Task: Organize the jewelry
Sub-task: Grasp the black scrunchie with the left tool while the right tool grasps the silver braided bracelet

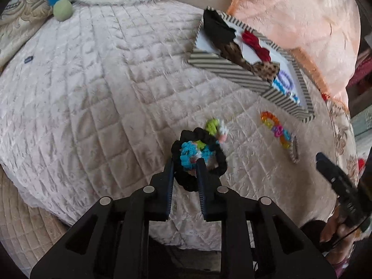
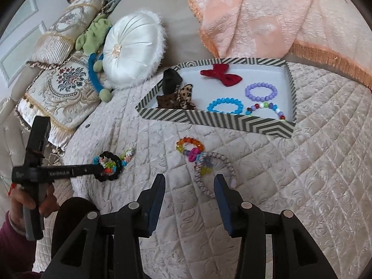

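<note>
My left gripper (image 1: 186, 165) is closed around the rim of a black scrunchie (image 1: 216, 162) that lies on the quilt over a colourful bead bracelet (image 1: 188, 154); it also shows in the right wrist view (image 2: 102, 168). My right gripper (image 2: 189, 179) is open and empty, just short of a woven grey bangle (image 2: 229, 165) and a multicolour bead bracelet (image 2: 189, 145). The striped tray (image 2: 232, 121) behind holds a red bow (image 2: 222, 74), black and leopard bows, and purple (image 2: 261, 91), blue (image 2: 225, 105) and mixed bead bracelets.
A white round cushion (image 2: 134, 48) and patterned pillows (image 2: 58, 93) lie at the back left. A peach blanket (image 2: 267, 16) is heaped behind the tray. The quilt's edge drops off at the near left (image 1: 46, 209).
</note>
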`<action>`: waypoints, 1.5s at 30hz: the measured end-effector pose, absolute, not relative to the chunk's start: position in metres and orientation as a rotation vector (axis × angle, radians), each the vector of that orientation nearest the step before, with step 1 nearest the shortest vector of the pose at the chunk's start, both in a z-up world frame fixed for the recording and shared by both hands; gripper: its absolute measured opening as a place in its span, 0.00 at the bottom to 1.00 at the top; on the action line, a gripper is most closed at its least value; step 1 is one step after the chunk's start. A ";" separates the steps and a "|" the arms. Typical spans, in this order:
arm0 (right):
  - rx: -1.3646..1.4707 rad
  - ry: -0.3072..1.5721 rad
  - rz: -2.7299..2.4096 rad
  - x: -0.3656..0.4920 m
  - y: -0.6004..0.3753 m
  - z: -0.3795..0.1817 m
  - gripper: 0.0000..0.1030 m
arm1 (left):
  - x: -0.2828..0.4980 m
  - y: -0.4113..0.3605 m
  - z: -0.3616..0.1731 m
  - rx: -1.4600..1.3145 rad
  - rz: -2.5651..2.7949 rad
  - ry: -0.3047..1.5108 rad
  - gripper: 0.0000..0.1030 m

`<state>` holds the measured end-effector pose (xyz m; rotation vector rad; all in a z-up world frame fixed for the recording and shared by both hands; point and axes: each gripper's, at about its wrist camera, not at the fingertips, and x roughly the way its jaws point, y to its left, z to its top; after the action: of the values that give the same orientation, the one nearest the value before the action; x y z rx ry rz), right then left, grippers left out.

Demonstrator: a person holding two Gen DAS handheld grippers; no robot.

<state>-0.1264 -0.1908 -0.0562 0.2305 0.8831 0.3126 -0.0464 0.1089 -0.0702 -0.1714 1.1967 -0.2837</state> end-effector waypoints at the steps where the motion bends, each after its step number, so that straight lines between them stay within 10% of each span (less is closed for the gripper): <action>1: 0.226 0.882 0.314 -0.126 -0.188 -0.056 0.40 | -0.046 0.109 -0.068 -0.168 -0.281 1.188 0.22; 5: 0.223 0.883 0.319 -0.125 -0.184 -0.058 0.40 | -0.041 0.115 -0.060 -0.182 -0.275 1.157 0.49; 20: 0.243 0.893 0.314 -0.122 -0.188 -0.065 0.40 | -0.009 0.084 -0.085 0.087 -0.337 1.225 0.50; 24: 0.244 0.893 0.306 -0.120 -0.190 -0.067 0.40 | -0.001 0.074 -0.087 0.115 -0.365 1.216 0.10; 45: 0.241 0.906 0.240 -0.105 -0.198 -0.075 0.40 | -0.039 0.084 0.006 -0.116 -0.494 1.037 0.04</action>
<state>-0.1046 -0.1985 -0.0755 0.2412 0.9064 0.2395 -0.0388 0.0841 0.0062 -0.1161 1.0373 -0.4943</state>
